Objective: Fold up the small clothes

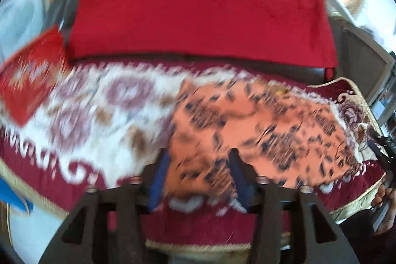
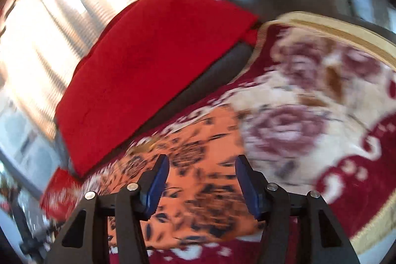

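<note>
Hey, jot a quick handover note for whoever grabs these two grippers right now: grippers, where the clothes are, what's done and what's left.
Left gripper: open, nothing between its fingers.
Right gripper: open, nothing held.
Orange patterned garment: lies flat on the floral blanket, below both grippers; both views are blurred, so I cannot tell how many folds it has.
Red cloth: lies behind it over a dark cushion.
Left to do: check the orange garment's fold, finish it if needed.

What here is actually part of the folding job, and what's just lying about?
Part of the job:
- orange patterned cloth
- left gripper, open above it
- right gripper, open above it

Just lying about:
- plain red cloth
- red patterned cushion
- floral blanket underneath
</note>
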{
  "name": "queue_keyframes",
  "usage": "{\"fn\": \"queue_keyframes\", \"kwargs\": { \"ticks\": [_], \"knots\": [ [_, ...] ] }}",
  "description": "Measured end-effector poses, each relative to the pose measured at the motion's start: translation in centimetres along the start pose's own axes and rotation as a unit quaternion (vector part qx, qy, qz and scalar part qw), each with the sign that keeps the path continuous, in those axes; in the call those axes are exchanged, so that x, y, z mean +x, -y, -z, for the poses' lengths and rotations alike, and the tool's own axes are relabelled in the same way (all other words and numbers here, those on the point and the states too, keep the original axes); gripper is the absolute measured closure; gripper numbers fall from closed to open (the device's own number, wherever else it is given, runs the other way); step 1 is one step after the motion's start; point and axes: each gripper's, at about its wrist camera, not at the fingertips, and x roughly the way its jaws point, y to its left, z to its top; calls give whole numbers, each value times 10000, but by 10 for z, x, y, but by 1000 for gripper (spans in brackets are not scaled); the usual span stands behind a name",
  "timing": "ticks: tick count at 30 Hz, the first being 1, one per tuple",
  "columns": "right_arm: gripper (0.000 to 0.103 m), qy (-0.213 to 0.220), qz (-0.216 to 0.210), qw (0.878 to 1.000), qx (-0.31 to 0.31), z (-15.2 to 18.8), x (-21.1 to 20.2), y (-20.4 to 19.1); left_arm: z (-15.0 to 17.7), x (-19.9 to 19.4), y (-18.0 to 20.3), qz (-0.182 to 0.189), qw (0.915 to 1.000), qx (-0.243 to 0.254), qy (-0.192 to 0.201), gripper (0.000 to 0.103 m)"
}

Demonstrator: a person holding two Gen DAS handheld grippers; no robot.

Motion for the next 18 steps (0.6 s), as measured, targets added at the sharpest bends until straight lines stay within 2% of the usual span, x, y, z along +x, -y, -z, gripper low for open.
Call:
{"fn": "queue_keyframes", "kwargs": {
  "ticks": [1, 3, 5, 7, 9, 10, 11, 12, 14, 16, 18],
  "knots": [
    [45, -113, -33, 9999, -110, -1, 13, -11, -8, 6, 12, 102, 9998, 143, 56, 37],
    [45, -438, -50, 9988, -193, 7, 38, -21, -17, 18, 29, 86, 9994, 333, 53, 37],
    [45, -733, -14, 9972, -119, 19, 56, -19, -22, 43, 48, 225, 9981, 536, -225, 34],
    [45, -1119, 67, 9937, 21, 27, 82, -16, -21, 72, 60, 155, 9962, 569, -646, 34],
    [47, -1351, 300, 9904, 65, 35, 99, -6, -15, 95, 67, 201, 9933, 710, -895, 34],
    [49, -1460, 313, 9888, 87, 38, 104, -2, -10, 109, 69, 75, 9910, 784, -1079, 34],
    [51, -1447, 334, 9889, 68, 38, 104, -1, -2, 125, 69, -117, 9873, 824, -1352, 34],
    [51, -1455, 364, 9887, 30, 36, 103, -2, 4, 137, 68, -147, 9841, 839, -1561, 32],
    [51, -1450, 391, 9887, 32, 31, 101, -6, 8, 140, 61, -45, 9871, 715, -1430, 27],
    [51, -1282, 219, 9915, 80, 17, 102, -12, 3, 138, 59, 6, 9861, 734, -1494, 26],
    [48, -1224, 148, 9924, 20, 5, 109, -23, -6, 131, 60, -11, 9873, 805, -1369, 26]
  ]
}}
